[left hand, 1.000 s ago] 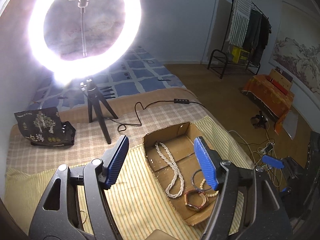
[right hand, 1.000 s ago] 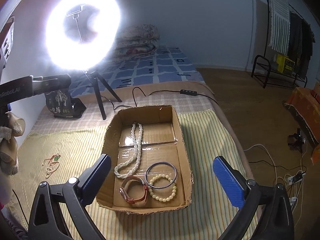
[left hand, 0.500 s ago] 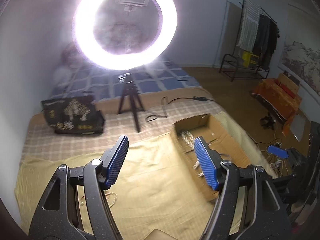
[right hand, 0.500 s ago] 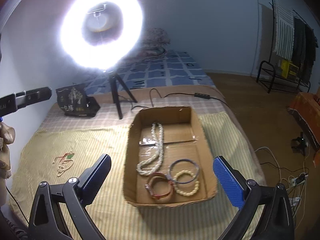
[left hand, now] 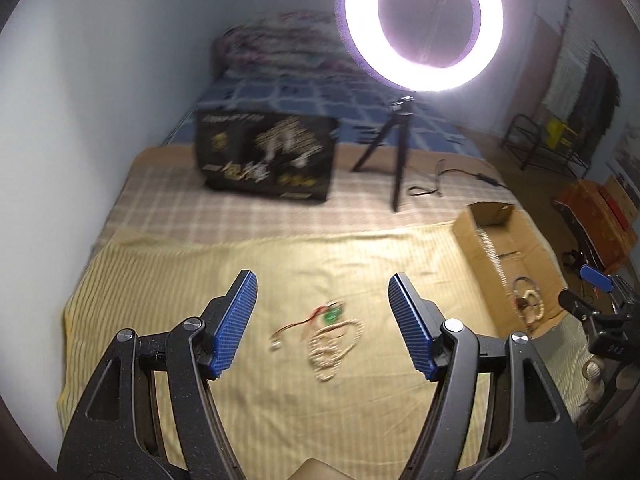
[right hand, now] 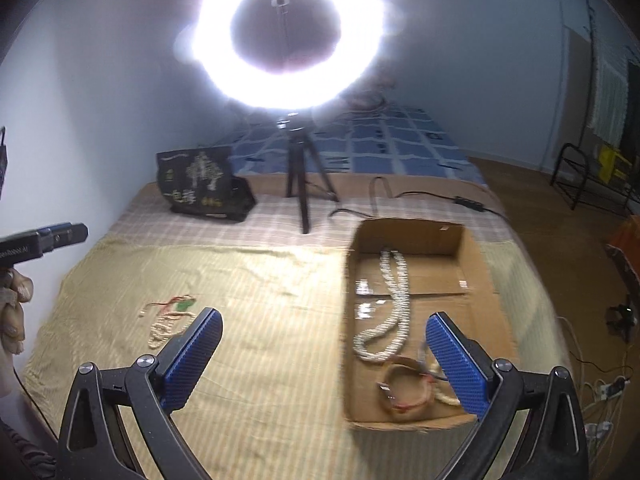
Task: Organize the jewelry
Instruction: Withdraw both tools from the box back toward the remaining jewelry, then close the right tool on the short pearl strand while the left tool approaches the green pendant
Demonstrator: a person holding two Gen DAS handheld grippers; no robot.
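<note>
Jewelry still loose on the bed is what we are reaching for: a small tangle of a cream beaded strand point(left hand: 334, 344) with a red cord and a green pendant point(left hand: 332, 314), lying on the yellow striped cloth point(left hand: 200, 280), well apart from the cardboard box point(right hand: 476, 280).

We are holding the left tool point(left hand: 322, 326) wide open and empty, with the tangle lying ahead between its two blue pads. The right tool point(right hand: 320, 356) is also standing wide open with nothing in it, above the cloth beside the box's near left wall. To do this pick well, we are thinking the left tool should go down low over the thickest part of the bunch, so that the pads catch the cord and the beads together and do not pinch the cloth. Thin strands are probably slipping easily, so a slow close seems safer.

Farther away, the box is already keeping a long pale bead necklace point(right hand: 390, 304) and some bracelets point(right hand: 406, 392). Behind, a black bag point(right hand: 200, 184) and a ring light point(right hand: 288, 36) on its tripod are standing on the bed.
</note>
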